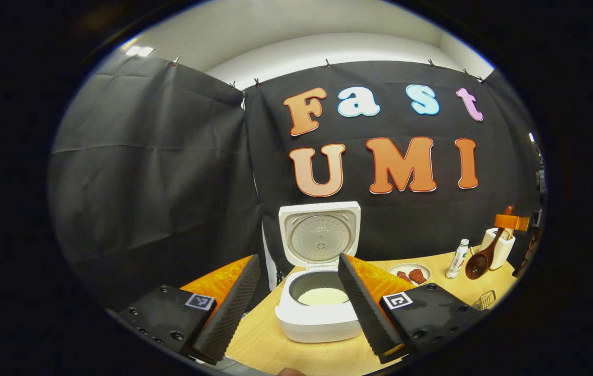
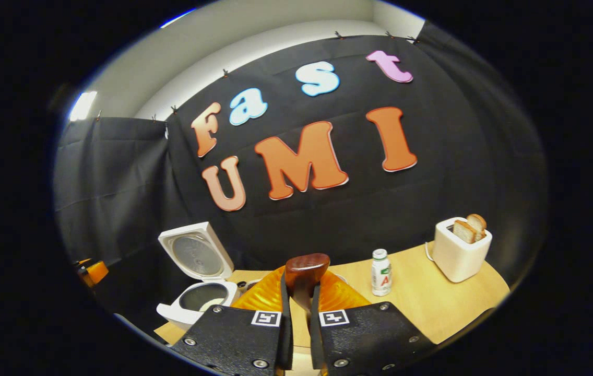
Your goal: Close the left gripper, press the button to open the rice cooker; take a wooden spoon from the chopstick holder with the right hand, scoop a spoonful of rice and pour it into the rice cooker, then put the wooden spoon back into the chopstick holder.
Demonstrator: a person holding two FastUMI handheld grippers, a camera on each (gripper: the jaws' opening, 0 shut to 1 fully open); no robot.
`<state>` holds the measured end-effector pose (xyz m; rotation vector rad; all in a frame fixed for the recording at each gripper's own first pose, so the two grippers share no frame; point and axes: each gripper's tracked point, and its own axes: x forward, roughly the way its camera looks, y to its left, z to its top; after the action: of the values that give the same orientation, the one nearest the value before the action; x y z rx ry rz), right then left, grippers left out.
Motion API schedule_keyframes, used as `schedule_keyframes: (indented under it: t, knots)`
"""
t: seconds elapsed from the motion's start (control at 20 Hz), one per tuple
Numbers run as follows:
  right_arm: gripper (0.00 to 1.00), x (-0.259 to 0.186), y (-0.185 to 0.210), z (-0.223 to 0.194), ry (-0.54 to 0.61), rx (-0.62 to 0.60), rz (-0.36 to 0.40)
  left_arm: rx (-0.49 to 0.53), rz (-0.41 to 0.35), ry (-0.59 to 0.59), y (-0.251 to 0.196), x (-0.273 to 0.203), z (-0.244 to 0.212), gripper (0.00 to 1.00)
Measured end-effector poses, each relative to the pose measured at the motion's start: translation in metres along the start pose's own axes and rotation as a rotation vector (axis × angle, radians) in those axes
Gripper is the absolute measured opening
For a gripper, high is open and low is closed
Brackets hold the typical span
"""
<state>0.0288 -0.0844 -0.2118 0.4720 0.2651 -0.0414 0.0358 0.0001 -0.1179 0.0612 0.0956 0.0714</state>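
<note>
- The rice cooker [image 1: 320, 292] stands on the counter [image 1: 296, 355] with its lid up and white rice showing in the pot, so the button press looks done.
- The left tool [image 1: 296, 271] hangs released in front of it.
- The right tool [image 2: 301, 308] is clenched on the wooden spoon [image 2: 306, 271], bowl raised; in the left gripper view the spoon sits by the white chopstick holder [image 1: 500, 248], probably going back in.

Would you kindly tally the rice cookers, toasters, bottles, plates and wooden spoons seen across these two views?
rice cooker: 1
toaster: 1
bottle: 1
plate: 1
wooden spoon: 1
Total: 5
</note>
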Motion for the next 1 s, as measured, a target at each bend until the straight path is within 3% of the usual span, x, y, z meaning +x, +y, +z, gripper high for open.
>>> schedule_keyframes:
  t: [0.45,0.8,1.0]
  knots:
    - [0.12,-0.048,-0.098,-0.052,0.083,0.048,-0.230,0.001,-0.027,-0.006,-0.026,0.012,0.005,1.00]
    - [0.13,-0.059,-0.129,-0.102,0.142,0.112,-0.299,0.016,0.008,-0.017,-0.016,0.017,0.013,0.98]
    - [0.13,-0.057,-0.143,-0.130,0.163,0.219,-0.333,0.034,0.020,-0.030,-0.010,0.019,0.018,0.98]
